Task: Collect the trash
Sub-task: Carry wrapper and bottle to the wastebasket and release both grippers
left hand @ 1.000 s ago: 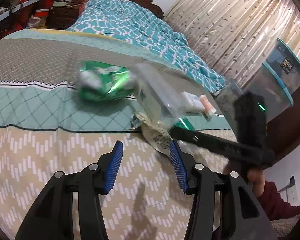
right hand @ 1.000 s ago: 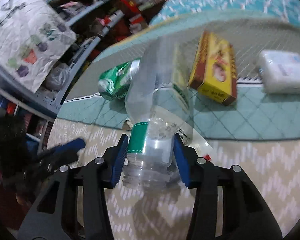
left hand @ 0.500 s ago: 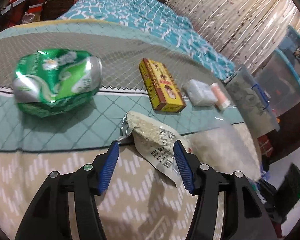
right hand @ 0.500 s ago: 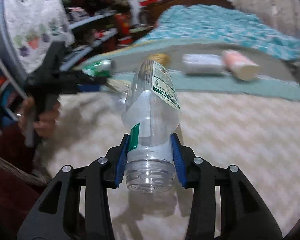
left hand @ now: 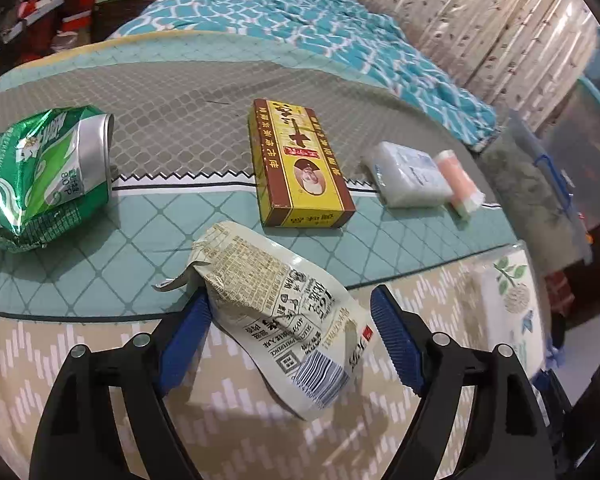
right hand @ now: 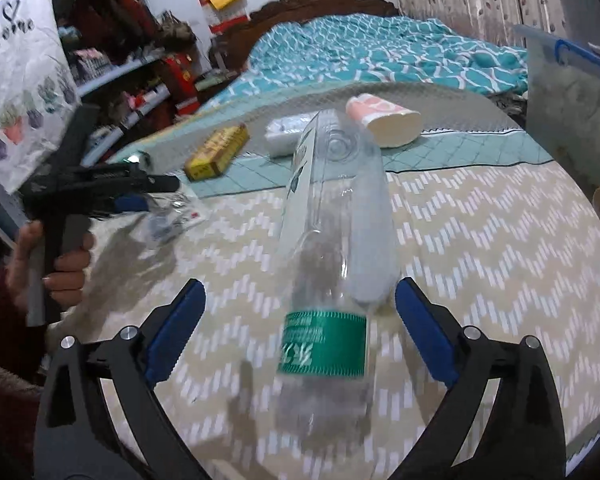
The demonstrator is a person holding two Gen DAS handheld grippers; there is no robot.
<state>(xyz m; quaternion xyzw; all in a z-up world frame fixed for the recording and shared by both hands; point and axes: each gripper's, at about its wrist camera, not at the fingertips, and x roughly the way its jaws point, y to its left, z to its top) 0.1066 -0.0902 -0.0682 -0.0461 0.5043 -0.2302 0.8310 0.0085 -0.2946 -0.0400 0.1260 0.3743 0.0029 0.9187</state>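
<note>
A: Left wrist view — where is the wrapper?
B: Between the wide-open jaws of the left gripper, on the bed, long axis slanting across them.
A: And the right gripper?
B: Jaws spread wide, gripping nothing — the bottle lies lengthwise between them.

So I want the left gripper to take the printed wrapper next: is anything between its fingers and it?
Nothing visible. The printed wrapper already lies between the open fingers of the left gripper; the crushed green can and yellow box sit farther back.
</note>
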